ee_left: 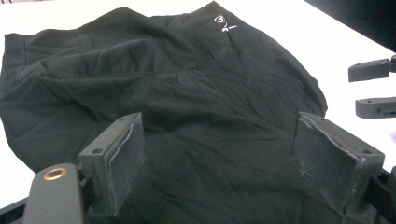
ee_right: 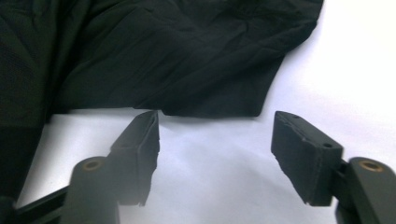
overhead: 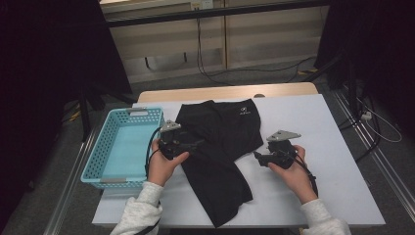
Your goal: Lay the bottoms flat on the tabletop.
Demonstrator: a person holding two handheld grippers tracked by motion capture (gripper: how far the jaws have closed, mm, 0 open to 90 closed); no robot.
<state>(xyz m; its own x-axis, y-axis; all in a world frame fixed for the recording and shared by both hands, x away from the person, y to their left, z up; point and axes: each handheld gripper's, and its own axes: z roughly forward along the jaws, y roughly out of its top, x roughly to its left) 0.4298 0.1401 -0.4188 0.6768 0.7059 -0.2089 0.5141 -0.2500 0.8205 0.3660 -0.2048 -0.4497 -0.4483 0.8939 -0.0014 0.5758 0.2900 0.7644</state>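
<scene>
Shorts (overhead: 221, 147), black with a small white logo near the waistband, lie crumpled in the middle of the white table (overhead: 323, 147), one leg trailing toward the person's edge. A blue basket (overhead: 100, 161) sits just left of them, empty.

The left gripper (overhead: 198, 142) hovers over the shorts' left side; in its own view the jaws stand wide apart with cloth beneath them but nothing pinched. The right gripper (overhead: 256, 156) waits near the hem of the right leg; its jaws are also apart, above bare table, with the hem (ee_right: 210, 112) just ahead of the tips.

The work looks like folding or lifting the shorts, with neither hold yet taken. The main risk is a shallow bite: the right jaws could close on the table short of the hem and miss it. The left jaws, set over wrinkled fabric, may catch one layer alone, so the shorts would sag or twist when raised. Pulling unevenly could drag the cloth toward the basket.
</scene>
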